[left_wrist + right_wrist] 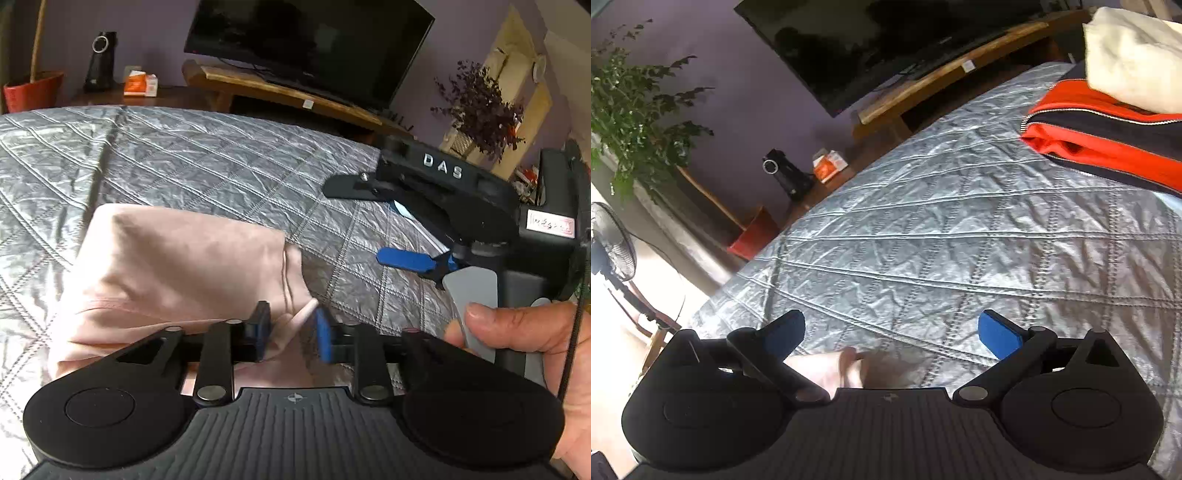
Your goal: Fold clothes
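A pink garment [177, 266] lies bunched on the grey quilted bedspread [207, 162]. In the left wrist view my left gripper [293, 334] stands at the garment's right edge. Its jaws are drawn close, with a raised fold of the pink cloth pinched between the blue pads. My right gripper [373, 221] hovers above the quilt to the right, open and holding nothing, with a hand [524, 343] on its handle. In the right wrist view the right gripper [892, 338] is wide open over the bedspread [960, 240], and a blurred bit of the pink garment [842, 369] shows just below it.
A folded red and navy garment [1108, 144] with a cream one [1134, 55] on top sits at the bed's far corner. Beyond the bed are a television [306, 44] on a wooden stand, a red pot [33, 90], an orange box [140, 83] and a fan [611, 240].
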Demonstrator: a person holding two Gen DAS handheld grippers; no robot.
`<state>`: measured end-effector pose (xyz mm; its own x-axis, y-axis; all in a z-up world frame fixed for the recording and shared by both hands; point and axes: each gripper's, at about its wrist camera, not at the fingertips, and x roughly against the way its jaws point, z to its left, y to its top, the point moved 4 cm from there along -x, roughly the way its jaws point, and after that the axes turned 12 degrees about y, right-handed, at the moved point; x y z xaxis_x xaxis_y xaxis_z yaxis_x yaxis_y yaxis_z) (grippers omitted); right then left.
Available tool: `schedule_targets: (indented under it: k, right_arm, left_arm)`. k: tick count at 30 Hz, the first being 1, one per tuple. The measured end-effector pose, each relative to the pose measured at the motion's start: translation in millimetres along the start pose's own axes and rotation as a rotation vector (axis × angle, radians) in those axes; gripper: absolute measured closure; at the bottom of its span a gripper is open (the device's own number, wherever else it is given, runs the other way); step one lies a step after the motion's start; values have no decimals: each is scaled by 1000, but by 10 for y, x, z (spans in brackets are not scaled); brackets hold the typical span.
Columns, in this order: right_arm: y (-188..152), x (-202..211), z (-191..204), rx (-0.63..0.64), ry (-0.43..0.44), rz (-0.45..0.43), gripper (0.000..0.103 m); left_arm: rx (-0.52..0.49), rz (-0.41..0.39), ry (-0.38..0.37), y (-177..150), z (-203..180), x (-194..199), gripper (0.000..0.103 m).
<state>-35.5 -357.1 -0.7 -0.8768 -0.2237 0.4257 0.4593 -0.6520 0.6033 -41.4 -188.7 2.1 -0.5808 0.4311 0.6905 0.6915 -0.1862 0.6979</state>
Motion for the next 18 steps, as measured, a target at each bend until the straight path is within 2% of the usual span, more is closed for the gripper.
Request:
schedule_targets:
  k: [2,5,7,8,12,17,18]
  right_arm:
    - [2,0,13,2,6,-5,0]
    - [16,6,16,-12,22,-19,0]
    - [34,17,50,-6,45,-28,0]
    - [39,22,74,5,49,-35,0]
    - [31,0,136,25,58,-29,0]
    - [17,-42,192,34,66,-19,0]
    - [10,-54,207,40,69,-12,0]
  left_arm:
    - [12,1,-7,4,24,50,62]
    - [60,-23,-27,75,169,308,51]
    - [138,-64,-35,159,387,519,37]
    - [179,-91,-31,209,512,599,33]
    - [134,-49,86,313,729,455,26]
    - [48,25,246,434,964,219,28]
    - [26,55,256,390,953,158,29]
